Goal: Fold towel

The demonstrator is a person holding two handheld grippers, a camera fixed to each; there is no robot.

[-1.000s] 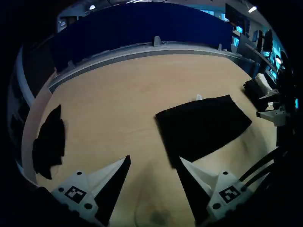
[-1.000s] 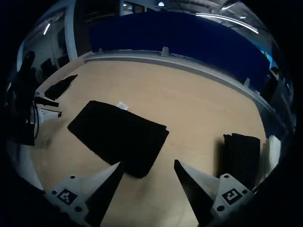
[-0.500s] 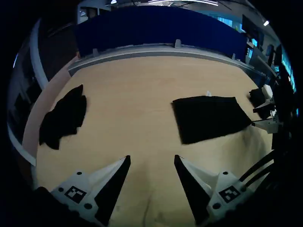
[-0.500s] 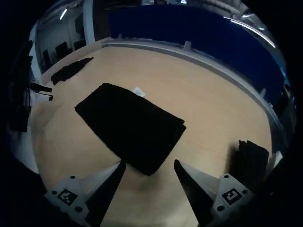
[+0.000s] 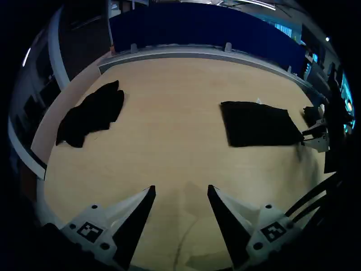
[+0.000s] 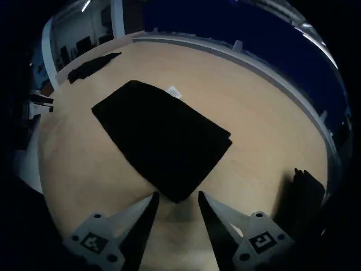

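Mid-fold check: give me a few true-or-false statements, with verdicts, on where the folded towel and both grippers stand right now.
1. The folded black towel lies flat on the light wooden table. True.
2. The right gripper is shut on the towel. False: its fingers stand apart, with the towel's near corner between them.
3. The left gripper is open over bare tabletop, apart from the towel. True.
4. The crumpled black cloth lies on top of the folded towel. False: it lies by itself, well apart from the towel, near the table's edge.
5. A small white tag shows at the towel's far edge. True.
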